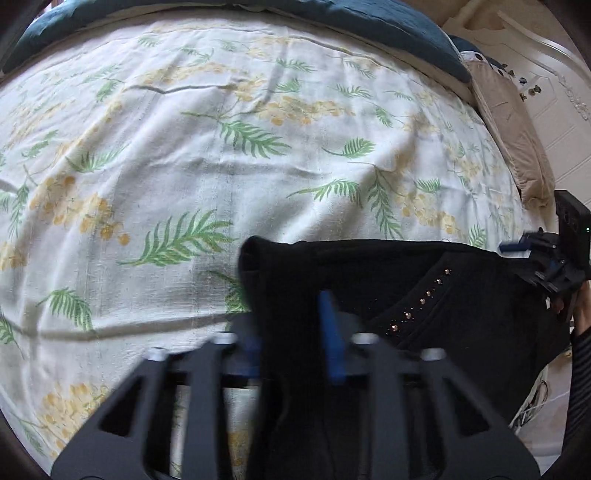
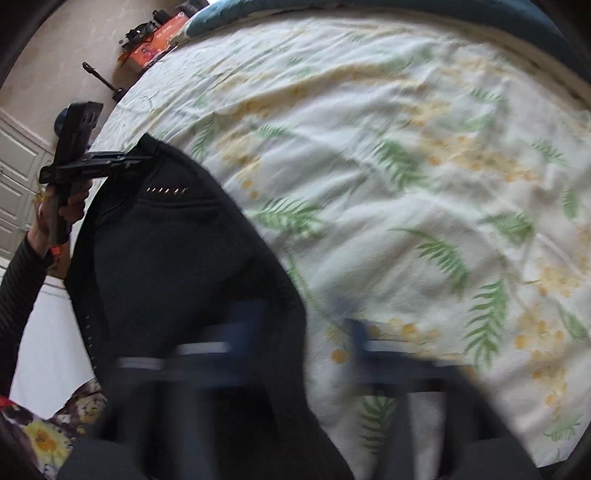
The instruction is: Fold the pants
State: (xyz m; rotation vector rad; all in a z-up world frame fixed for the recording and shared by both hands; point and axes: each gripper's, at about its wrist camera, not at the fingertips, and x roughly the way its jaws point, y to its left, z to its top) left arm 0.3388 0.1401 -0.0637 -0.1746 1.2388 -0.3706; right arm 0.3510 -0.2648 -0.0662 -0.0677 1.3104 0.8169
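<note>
Black pants (image 1: 424, 295) with a row of small studs hang stretched between my two grippers, above the floral bedsheet (image 1: 184, 147). My left gripper (image 1: 291, 332) is shut on one end of the waistband, with cloth between its blue fingers (image 1: 332, 332). In the left wrist view my right gripper (image 1: 532, 254) grips the other waistband corner at the right edge. In the right wrist view the pants (image 2: 166, 258) hang down at the left. My right gripper (image 2: 306, 325) is blurred there, with cloth over its left finger. My left gripper (image 2: 129, 158) clamps the far corner.
The bed (image 2: 406, 166) fills both views. A dark teal cover (image 1: 332, 22) lies along its far side and a beige pillow (image 1: 509, 129) at the right. White cabinet doors (image 2: 14, 166) and an orange box (image 2: 159, 40) stand beyond the bed.
</note>
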